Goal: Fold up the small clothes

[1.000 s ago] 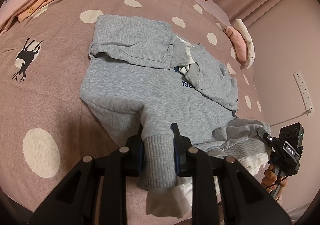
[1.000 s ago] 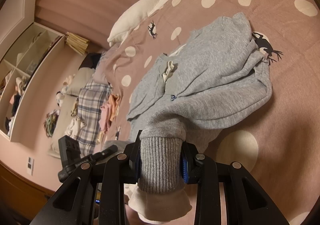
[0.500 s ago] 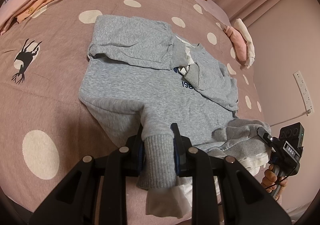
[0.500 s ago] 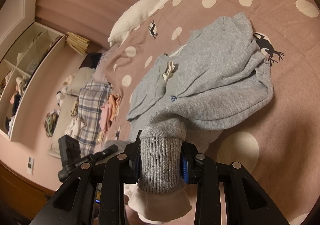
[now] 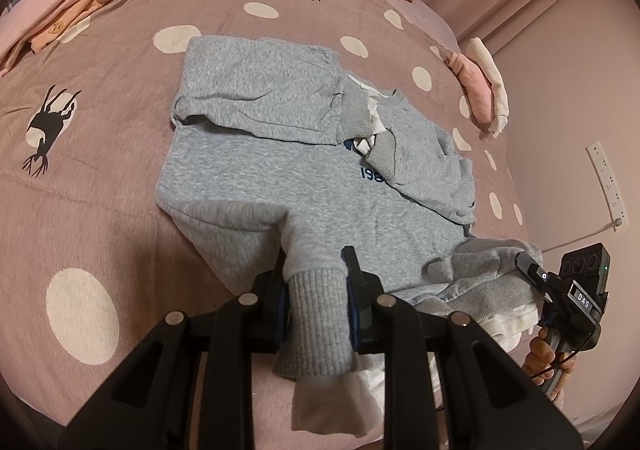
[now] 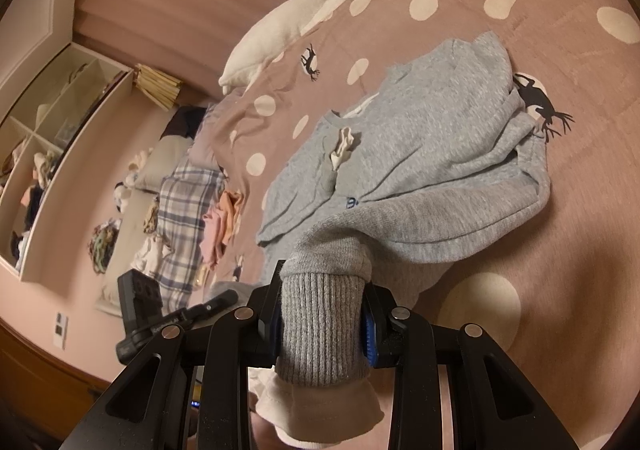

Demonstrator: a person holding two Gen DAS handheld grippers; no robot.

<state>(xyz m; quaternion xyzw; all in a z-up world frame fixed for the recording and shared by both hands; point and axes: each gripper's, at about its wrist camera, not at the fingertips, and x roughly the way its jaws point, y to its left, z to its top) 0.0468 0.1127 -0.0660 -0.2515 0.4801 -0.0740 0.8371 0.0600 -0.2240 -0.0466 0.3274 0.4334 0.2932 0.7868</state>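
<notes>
Flat on the pink dotted bedspread (image 5: 120, 186), roughly at its middle: a small grey sweatshirt (image 5: 304, 186), both sleeves already folded across the chest, blue print partly covered by the cuffs. Clamped at the sweatshirt's near hem, the left gripper (image 5: 316, 302), its fingers (image 5: 354, 290) pressed together on a bunch of grey ribbed band with a white under-layer hanging below. Likewise clamped on the hem's other corner, the right gripper (image 6: 322, 320), fingers (image 6: 370, 334) squeezing a thick roll of ribbing, white lining spilling out beneath. Seen from the left wrist, to the right of the sweatshirt's hem: that right gripper (image 5: 536, 274) again, biting the grey edge, with a hand (image 5: 546, 358) wrapped round its handle. Seen from the right wrist, left of the sweatshirt: the black body of the left gripper (image 6: 176, 314).

Beyond the sweatshirt's collar, near the bed's head: a white plush goose (image 6: 296, 10). Off the sweatshirt's far left corner in the left-wrist view: a small pile of pink and orange clothes (image 5: 60, 18). To the sweatshirt's right, at the bed's edge: a rolled pink and white garment (image 5: 480, 90). Past the pile of clothes, a plaid blanket (image 6: 184, 202), and further off a wall shelf (image 6: 52, 138) with compartments, contents too small to tell.
</notes>
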